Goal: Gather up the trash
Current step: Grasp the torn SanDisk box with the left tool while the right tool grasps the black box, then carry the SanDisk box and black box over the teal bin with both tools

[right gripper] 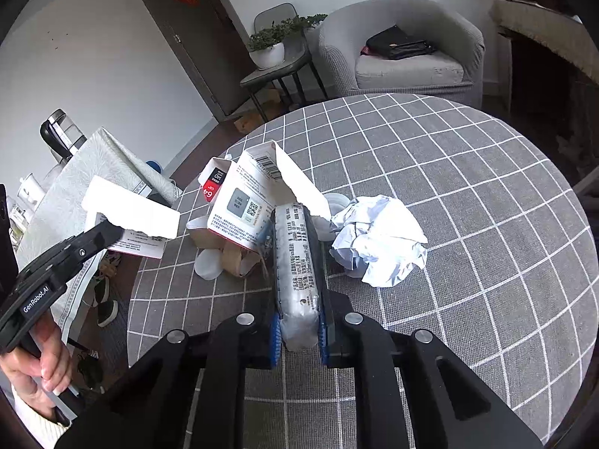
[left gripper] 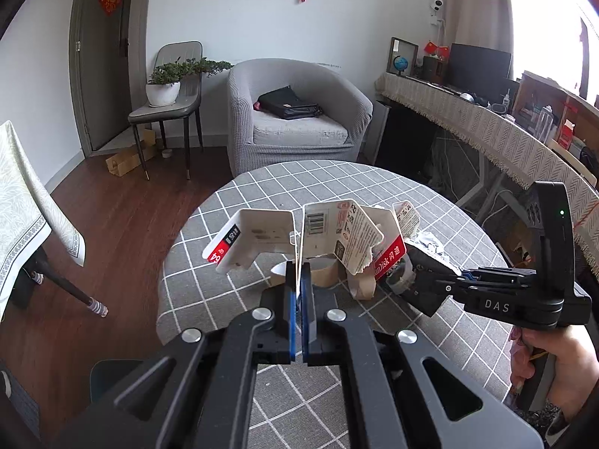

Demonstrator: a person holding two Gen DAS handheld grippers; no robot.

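My left gripper (left gripper: 298, 280) is shut on a thin white torn card (left gripper: 299, 247), seen edge-on in the left wrist view and held above the table. In the right wrist view that card (right gripper: 131, 213) is a white strip at the left gripper's (right gripper: 112, 230) tip. My right gripper (right gripper: 292, 220) is shut on a long silvery plastic wrapper (right gripper: 297, 262) with small print, low over the cloth. In the left wrist view, the right gripper (left gripper: 404, 277) reaches in from the right. Opened red-and-white memory card packaging (right gripper: 243, 202) (left gripper: 359, 235) stands on the table behind both.
Crumpled white paper (right gripper: 378, 239) lies right of the wrapper, and brown paper pieces (right gripper: 239, 262) left of it. The round table has a grey checked cloth (right gripper: 468, 205). Beyond it are a grey armchair (left gripper: 299, 119) and a chair with a plant (left gripper: 164, 89). A cloth-covered table (right gripper: 93, 164) stands left.
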